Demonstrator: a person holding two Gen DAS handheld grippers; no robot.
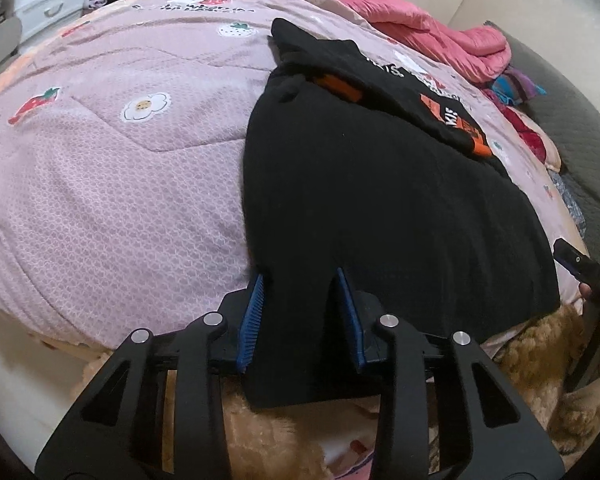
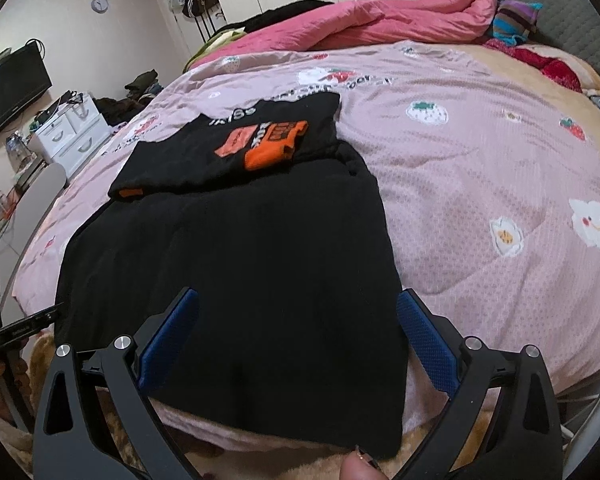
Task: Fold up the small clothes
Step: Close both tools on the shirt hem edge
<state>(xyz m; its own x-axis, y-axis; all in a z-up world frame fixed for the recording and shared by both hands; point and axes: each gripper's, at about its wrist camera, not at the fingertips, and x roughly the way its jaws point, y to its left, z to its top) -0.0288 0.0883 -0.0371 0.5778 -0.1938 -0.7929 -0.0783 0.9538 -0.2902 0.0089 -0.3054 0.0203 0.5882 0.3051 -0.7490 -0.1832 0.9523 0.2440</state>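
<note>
The only writing in view is on a folded black garment (image 2: 236, 148) with orange patches at the far end of the spread cloth: white letters along its edge and dark print on the orange patches, all too blurred and warped to read for certain; "KIS" seems to show on one patch in the left wrist view. The pink quilt (image 1: 112, 184) on the bed also carries a line of dark lettering near its far side, unreadable, among printed strawberries, flowers and a smiling cloud. The task's thing, a plain black garment (image 1: 380, 208), lies flat on the quilt at the near edge of the bed, long and smooth, its near hem hanging slightly over the edge above a tan fluffy blanket (image 1: 292, 436). The left claw (image 1: 300, 280) is narrowed around the near left corner of this garment, its blue pads close against a strip of the cloth. The right claw (image 2: 296, 300) stands wide, its blue pads on either side of the garment's near right part, not pressing it. A fingertip (image 2: 356, 466) shows at the bottom edge of the right wrist view.
</note>
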